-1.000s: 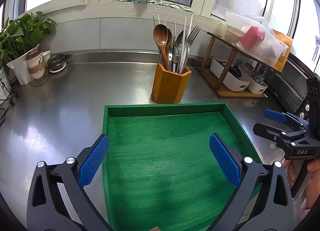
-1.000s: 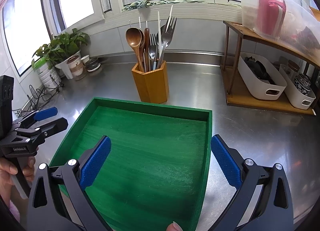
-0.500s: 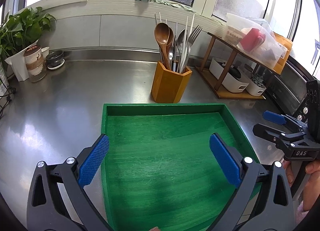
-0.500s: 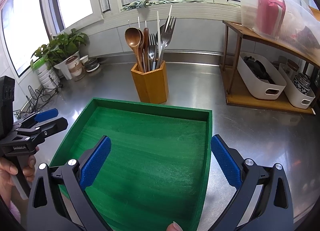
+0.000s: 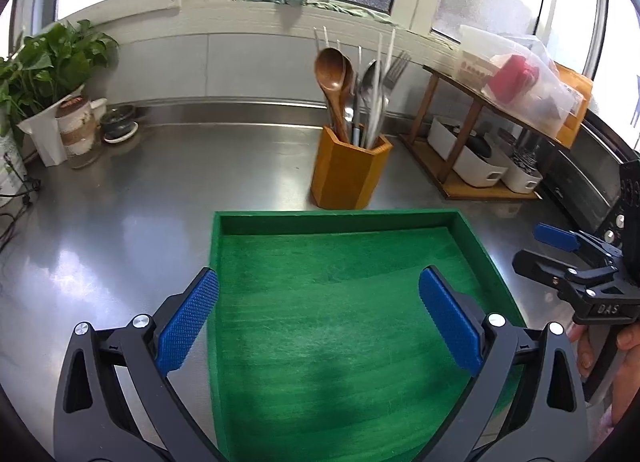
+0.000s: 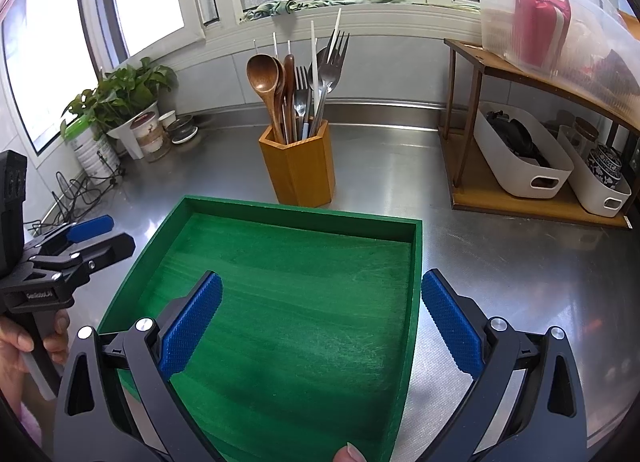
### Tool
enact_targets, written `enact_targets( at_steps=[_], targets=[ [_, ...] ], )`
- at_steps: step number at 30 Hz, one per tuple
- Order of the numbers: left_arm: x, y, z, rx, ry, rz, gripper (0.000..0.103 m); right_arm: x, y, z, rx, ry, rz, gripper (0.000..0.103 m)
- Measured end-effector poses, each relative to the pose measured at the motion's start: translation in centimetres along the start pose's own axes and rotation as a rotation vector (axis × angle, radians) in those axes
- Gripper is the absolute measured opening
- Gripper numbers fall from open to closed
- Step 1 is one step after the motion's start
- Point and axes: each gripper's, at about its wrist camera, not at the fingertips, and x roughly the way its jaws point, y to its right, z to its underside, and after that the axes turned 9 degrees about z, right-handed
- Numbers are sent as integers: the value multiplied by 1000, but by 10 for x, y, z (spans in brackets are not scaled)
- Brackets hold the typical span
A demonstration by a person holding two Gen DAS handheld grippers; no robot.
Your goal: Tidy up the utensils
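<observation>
Both grippers, left gripper (image 5: 318, 316) and right gripper (image 6: 322, 318), hang spread wide and empty over the green tray (image 6: 416, 262). Straight ahead, just past its far edge, the holder (image 6: 298, 170) keeps the utensils (image 6: 306, 90) upright; the right looks marginally nearer.

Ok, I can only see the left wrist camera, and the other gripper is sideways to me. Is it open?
Observer: Yes. In the right wrist view the right gripper has its fingers wide apart, with nothing between them.
Operator: What is it over?
Observer: It straddles the right rim of the green tray, with one finger over the tray and the other over the steel counter.
Operator: What's in the last white bin under the shelf? It's fuzzy for me.
Observer: A blue-and-white patterned jar stands in that white bin.
</observation>
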Motion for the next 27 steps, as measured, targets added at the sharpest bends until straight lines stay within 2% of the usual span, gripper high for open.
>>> enact_targets(
  at_steps=[8, 18, 27],
  targets=[
    [-6, -2, -2, -31, 30, -15, 95, -1, 3, 0, 4, -2, 0, 100],
    [-7, 1, 0, -21, 39, -26, 95, 0, 6, 0, 8, -7, -13, 100],
    [-5, 4, 0, 0, 12, -37, 95, 1, 6, 0, 11, -11, -16, 100]
  ],
)
